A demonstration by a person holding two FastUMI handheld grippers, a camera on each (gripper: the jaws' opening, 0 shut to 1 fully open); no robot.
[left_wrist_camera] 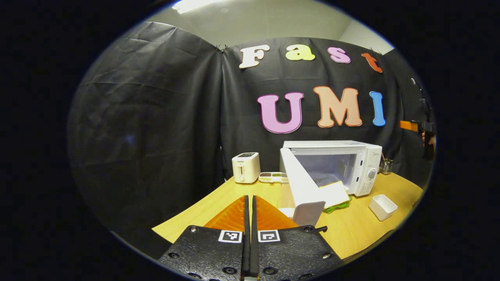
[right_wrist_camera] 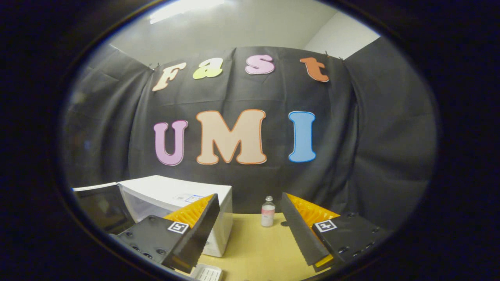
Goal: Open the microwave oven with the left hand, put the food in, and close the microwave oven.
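Left gripper view: a boxy white microwave (left_wrist_camera: 353, 166) stands on a smooth pale wood table (left_wrist_camera: 363, 234), its flat door (left_wrist_camera: 300, 183) swung wide toward the camera.
Food: a pale square sandwich (left_wrist_camera: 335, 194) with a ruffled green leaf under it lies at the mouth of the oven, just at the open doorway; whether it rests on the cavity floor or on the table I cannot tell.
Other shapes: a rounded white toaster (left_wrist_camera: 246, 167) sits left of the microwave, a shallow divided tray (left_wrist_camera: 273, 177) between them, and a small white square tub (left_wrist_camera: 383, 207) lies near the table's right edge.
Left gripper (left_wrist_camera: 250, 203): ribbed fingers pressed flat together with nothing between them, low over the near table edge and well apart from the door.
Right gripper view: the microwave's smooth white top (right_wrist_camera: 172, 189) and its door (right_wrist_camera: 101, 207) at left, a small clear bottle (right_wrist_camera: 267, 212) upright on the table (right_wrist_camera: 254, 249).
Right gripper (right_wrist_camera: 250, 212): spread wide, holding nothing, its toothed fingers framing the bottle from afar.
Room: crumpled black cloth (right_wrist_camera: 375, 136) walls the booth under a plain pale ceiling.
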